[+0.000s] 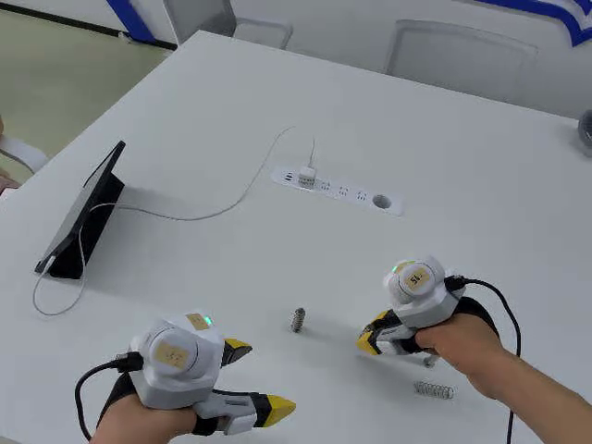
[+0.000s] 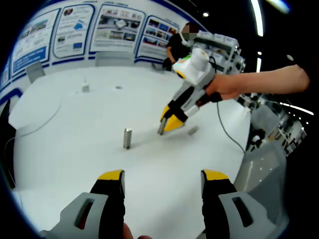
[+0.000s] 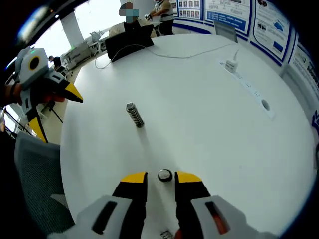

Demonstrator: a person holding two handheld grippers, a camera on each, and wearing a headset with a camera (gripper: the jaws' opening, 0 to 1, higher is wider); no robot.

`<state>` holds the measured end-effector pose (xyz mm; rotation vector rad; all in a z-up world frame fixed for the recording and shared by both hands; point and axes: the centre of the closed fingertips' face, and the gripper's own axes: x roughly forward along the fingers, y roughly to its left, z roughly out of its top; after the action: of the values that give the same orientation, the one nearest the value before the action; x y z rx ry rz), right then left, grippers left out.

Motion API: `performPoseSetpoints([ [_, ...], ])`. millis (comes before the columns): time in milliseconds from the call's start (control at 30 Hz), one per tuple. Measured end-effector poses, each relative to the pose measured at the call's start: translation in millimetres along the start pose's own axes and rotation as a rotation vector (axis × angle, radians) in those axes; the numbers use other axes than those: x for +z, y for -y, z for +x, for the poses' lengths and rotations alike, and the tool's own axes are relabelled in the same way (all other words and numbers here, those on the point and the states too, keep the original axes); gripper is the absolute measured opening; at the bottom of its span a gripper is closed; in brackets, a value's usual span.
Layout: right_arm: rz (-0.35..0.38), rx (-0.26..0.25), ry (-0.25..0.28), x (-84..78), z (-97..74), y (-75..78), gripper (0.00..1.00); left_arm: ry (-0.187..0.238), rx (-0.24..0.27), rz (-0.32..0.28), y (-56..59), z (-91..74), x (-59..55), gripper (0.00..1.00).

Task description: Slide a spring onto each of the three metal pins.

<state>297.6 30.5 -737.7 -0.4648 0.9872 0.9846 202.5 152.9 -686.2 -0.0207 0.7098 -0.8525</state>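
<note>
Right tongs (image 3: 161, 179) around upright pin (image 3: 164, 175)

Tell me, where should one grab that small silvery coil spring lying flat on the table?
Across the middle of the small silvery coil spring, coming straight down: it lies on its side, so jaws can probably straddle its coils.

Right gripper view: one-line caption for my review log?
Right gripper jaws bracket a metal pin; a spring-fitted pin stands beyond.
</note>
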Motion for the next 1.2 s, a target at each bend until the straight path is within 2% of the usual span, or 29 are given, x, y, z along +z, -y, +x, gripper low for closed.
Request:
performPoseSetpoints([
  [100,-0.011,-0.009,0.027,-1.2,-6.1,-2.5,0.27,0.001,-0.001,0.005,0.9,-0.5,1.2,0.63],
  [333,-0.024,-0.036,0.050,-7.7,-16.2,-5.3,0.34,0.005,0.001,0.016,3.3,-4.4,4.3,0.63],
  [667,0.030,-0.060,0.103,-9.6,-27.4,-8.6,0.40,0.017,0.000,0.016,8.5,-7.8,7.9,0.63],
  [1200,0.158,-0.088,0.264,-3.4,-48.9,-15.3,0.50,0.021,-0.003,0.020,15.2,-8.9,10.2,0.63],
])
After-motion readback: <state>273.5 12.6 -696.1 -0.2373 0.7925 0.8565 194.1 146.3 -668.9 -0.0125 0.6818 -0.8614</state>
